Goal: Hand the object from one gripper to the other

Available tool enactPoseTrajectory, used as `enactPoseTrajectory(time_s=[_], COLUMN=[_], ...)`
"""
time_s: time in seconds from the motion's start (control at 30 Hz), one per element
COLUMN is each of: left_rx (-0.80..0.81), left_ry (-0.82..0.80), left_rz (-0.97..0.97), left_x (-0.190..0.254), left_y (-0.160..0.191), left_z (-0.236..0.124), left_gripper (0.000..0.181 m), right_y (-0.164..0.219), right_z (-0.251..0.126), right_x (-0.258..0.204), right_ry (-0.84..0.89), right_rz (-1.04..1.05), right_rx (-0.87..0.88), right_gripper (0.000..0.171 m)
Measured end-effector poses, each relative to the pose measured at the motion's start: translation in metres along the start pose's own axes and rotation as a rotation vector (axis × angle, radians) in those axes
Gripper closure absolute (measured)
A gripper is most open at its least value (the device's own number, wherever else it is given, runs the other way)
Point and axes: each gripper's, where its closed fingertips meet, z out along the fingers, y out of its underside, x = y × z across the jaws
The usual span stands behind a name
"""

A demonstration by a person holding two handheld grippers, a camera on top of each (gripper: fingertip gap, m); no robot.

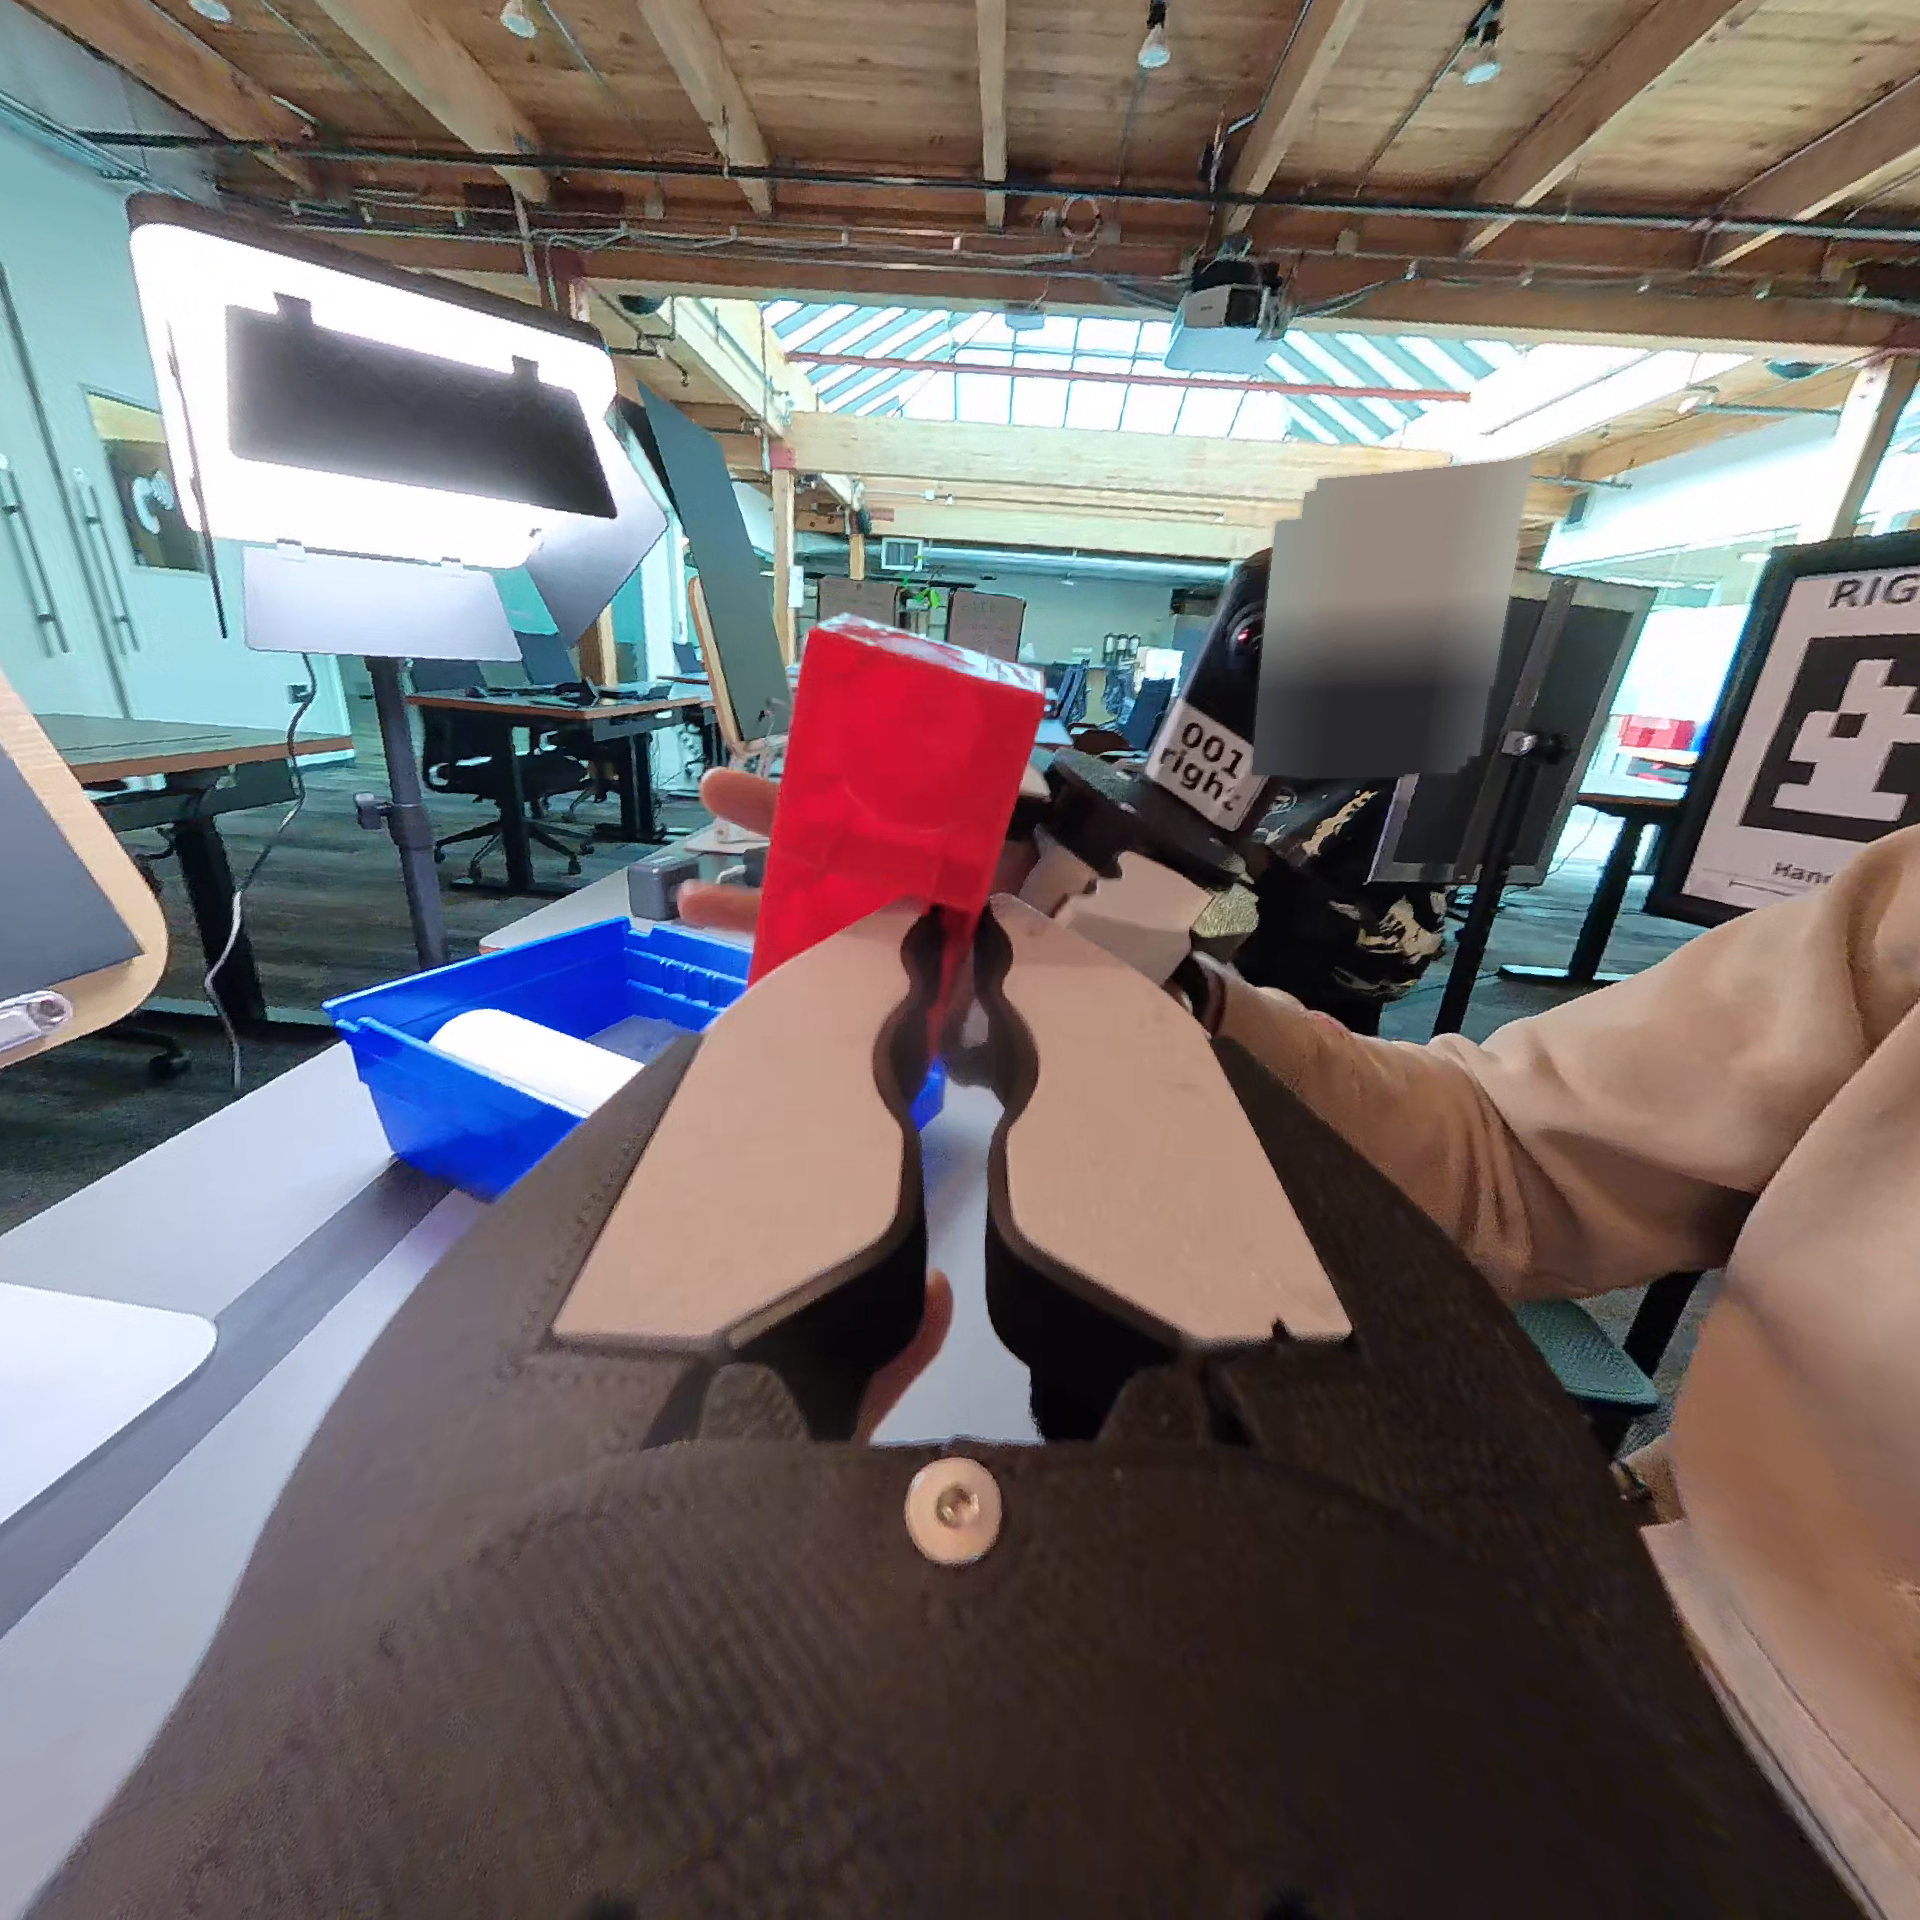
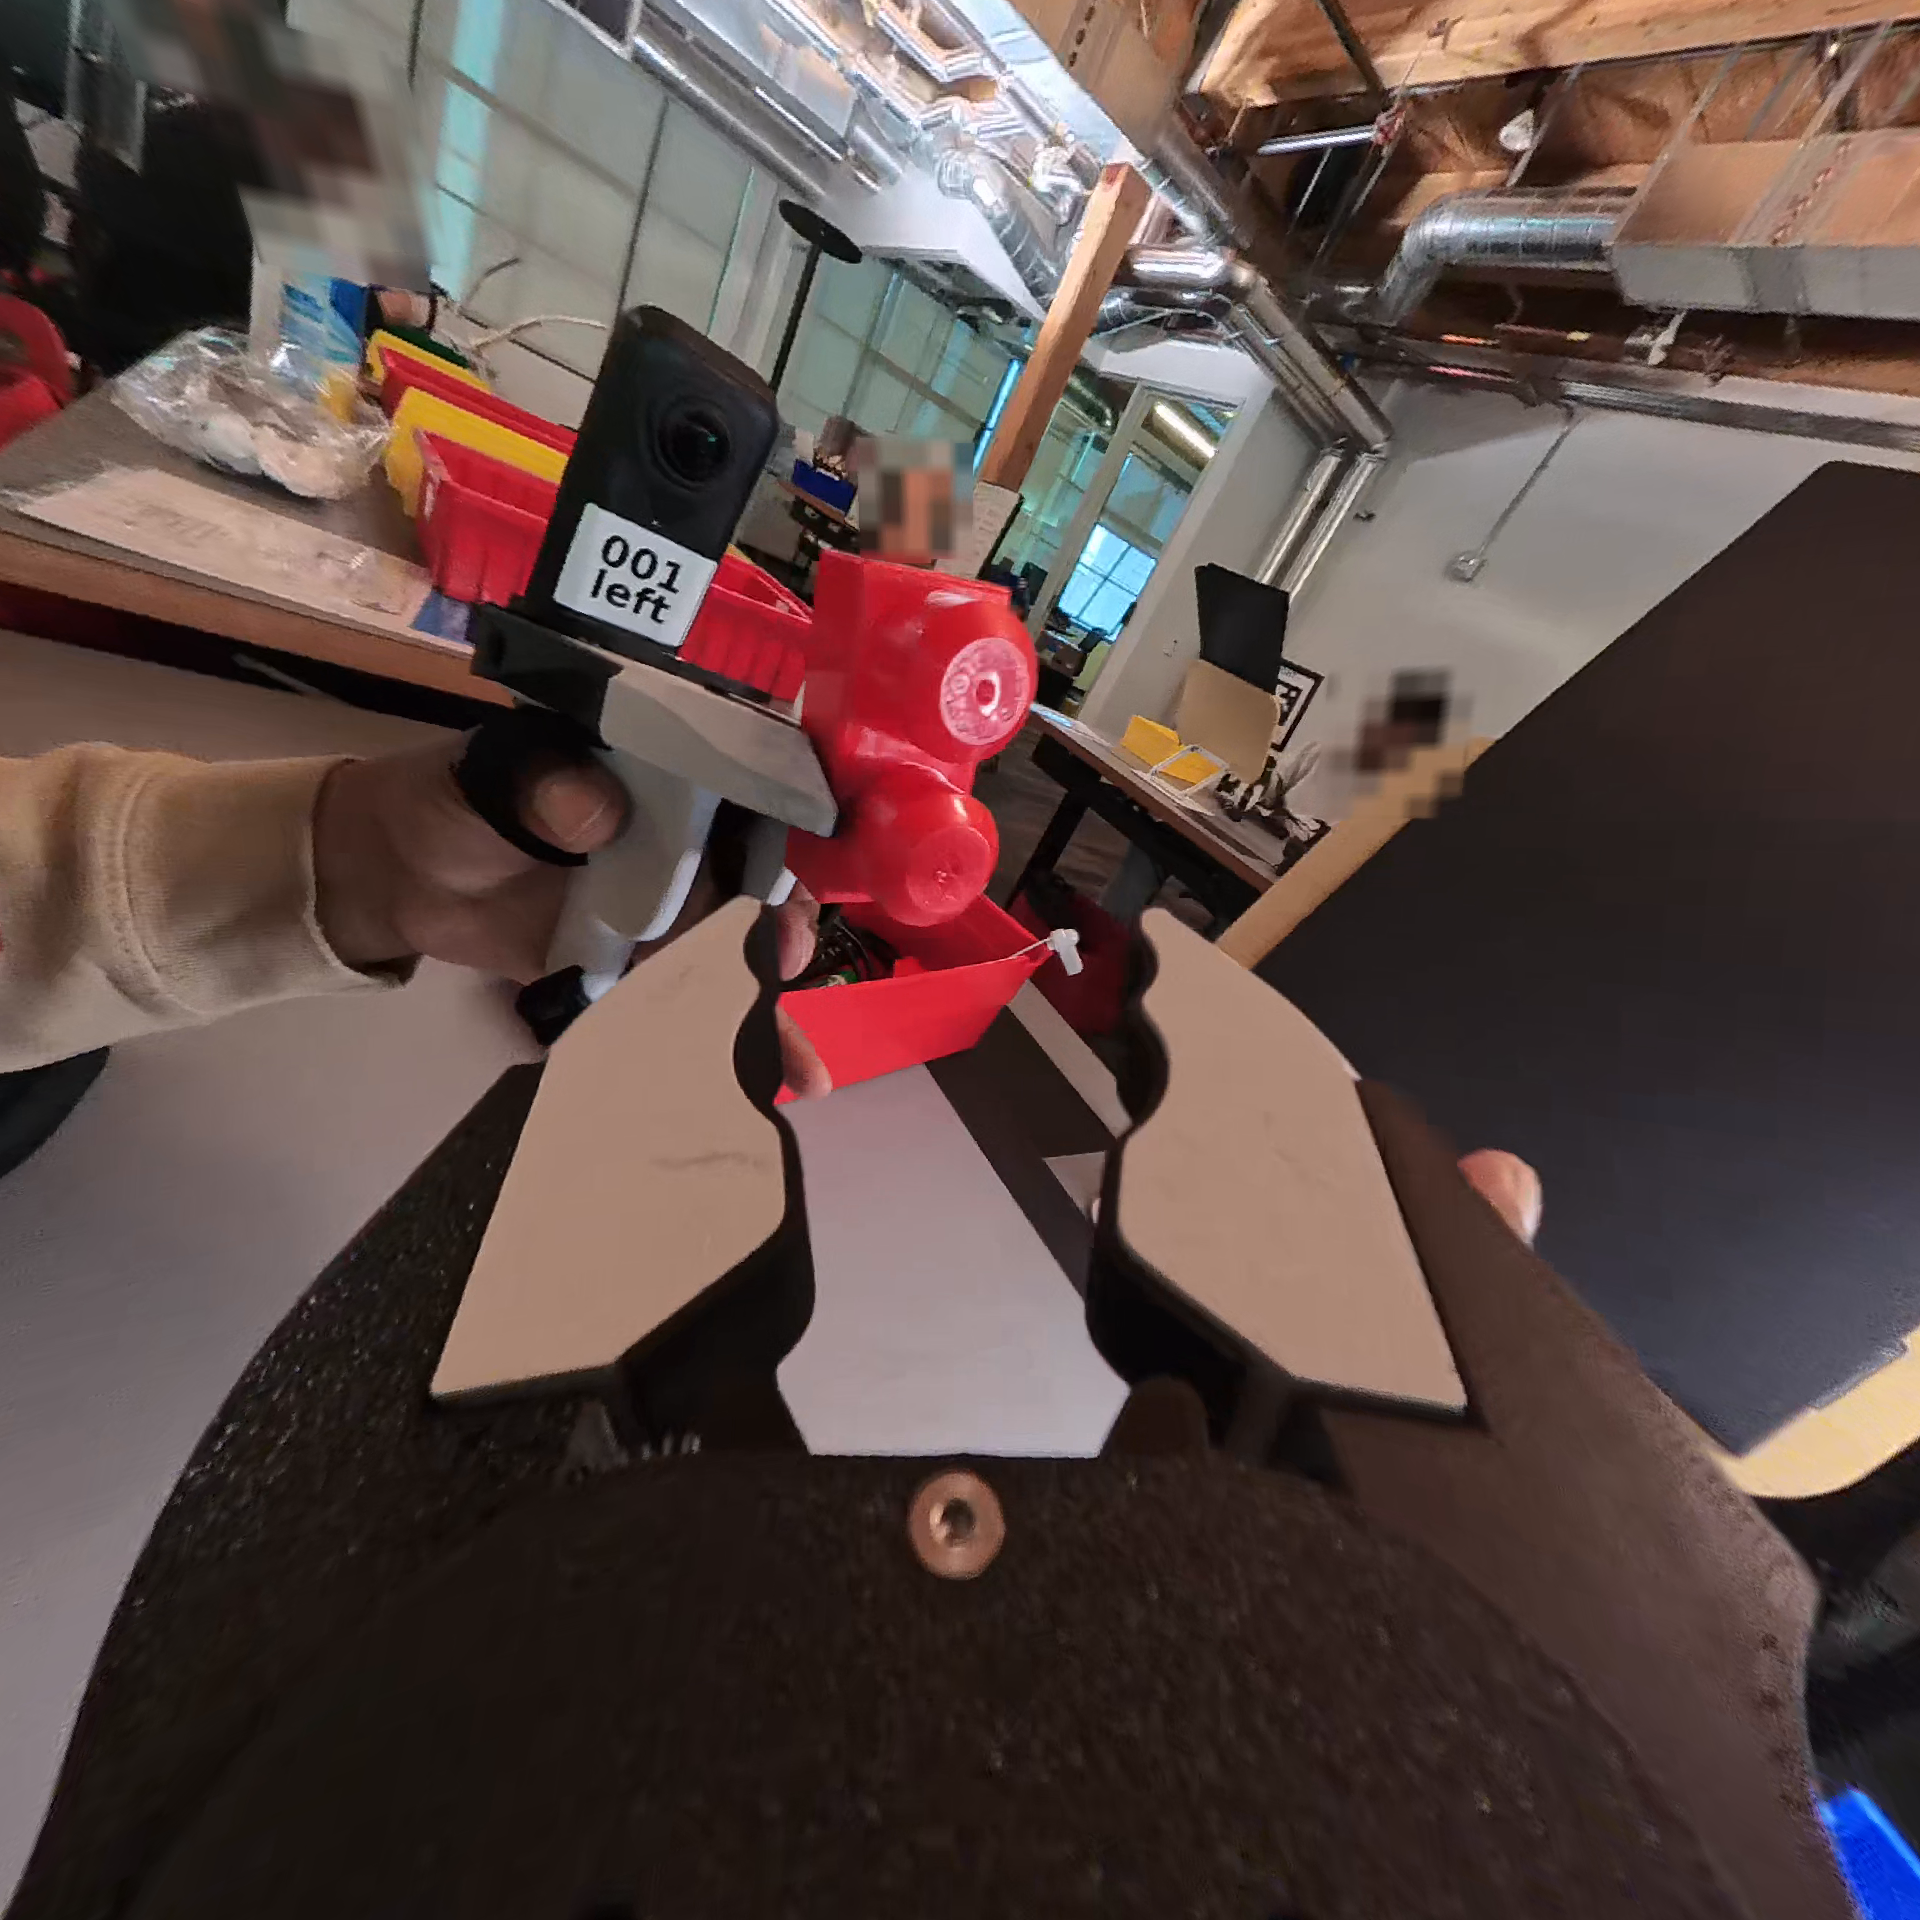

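The red block (image 1: pixel 899 790) is up in the air above the counter (image 1: pixel 187 1226), pinched at its lower edge between the tips of the left hand-held gripper (image 1: pixel 961 920). In the left wrist view its long axis runs up and away from the fingers, tilted a little to the right, so most of its length stands free above the pinch.

The right hand-held gripper (image 2: pixel 951 997) is released, its jaws spread wide with nothing between them. In its own view the block (image 2: pixel 914 748) lies ahead and slightly left of the gap, not yet between the fingertips. The coming move seems to turn on this: the free part of the block projects away from the left grip, and the right jaws need to come forward and close around it, clear of the left fingers.

The right wrist view alone shows the block's round studs (image 2: pixel 982 691) facing the camera; the left wrist view shows only flat red faces. It also shows the left hand-held gripper (image 2: pixel 769 790) from the side, held by a hand (image 2: pixel 457 852), and an open red bin (image 2: pixel 904 1013) on the counter just below the block. The left wrist view alone shows a blue bin (image 1: pixel 457 1081) with a white roll (image 1: pixel 530 1055) inside, at the near left, and the right hand-held gripper (image 1: pixel 1081 883) close beside the block's right side.
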Motion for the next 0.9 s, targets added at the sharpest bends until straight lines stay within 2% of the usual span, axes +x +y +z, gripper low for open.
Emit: enactPoseTrajectory(time_s=[0.1, 0.17, 0.27, 0.4, 0.6, 0.67, 0.73, 0.83, 0.9], left_rx=[-0.042, -0.074, -0.139, -0.204, -0.289, -0.301, -0.333, -0.416, -0.553], left_ry=[0.007, 0.055, 0.126, 0.180, 0.143, 0.077, -0.016, -0.077, -0.026], left_rz=[0.003, -0.026, -0.062, -0.055, 0.014, 0.051, 0.133, 0.297, 0.346], left_x=[0.000, 0.005, 0.014, 0.023, 0.026, 0.017, 0.008, 0.011, 0.024], left_y=[0.008, 0.014, 0.027, 0.038, 0.046, 0.042, 0.034, 0.030, 0.049], left_z=[0.002, 0.004, 0.007, 0.009, 0.011, 0.008, -0.001, -0.007, -0.007], left_gripper=[0.176, 0.176, 0.175, 0.175, 0.174, 0.150, 0.140, 0.125, 0.118], right_y=[-0.004, -0.003, -0.003, 0.000, 0.006, 0.004, 0.005, 0.031, 0.043], right_z=[-0.005, -0.006, -0.010, -0.015, -0.014, -0.016, -0.024, -0.042, -0.046], right_x=[0.007, 0.003, -0.008, -0.027, -0.033, -0.025, -0.018, -0.032, -0.046], right_ry=[0.044, -0.008, -0.130, -0.320, -0.317, -0.259, -0.239, -0.339, -0.411], right_rz=[0.003, 0.053, 0.128, 0.235, 0.170, 0.113, 0.073, -0.035, -0.066], right_rx=[0.034, 0.026, 0.025, -0.017, -0.079, -0.092, -0.149, -0.366, -0.440], right_gripper=[0.133, 0.142, 0.145, 0.139, 0.141, 0.141, 0.141, 0.141, 0.141])
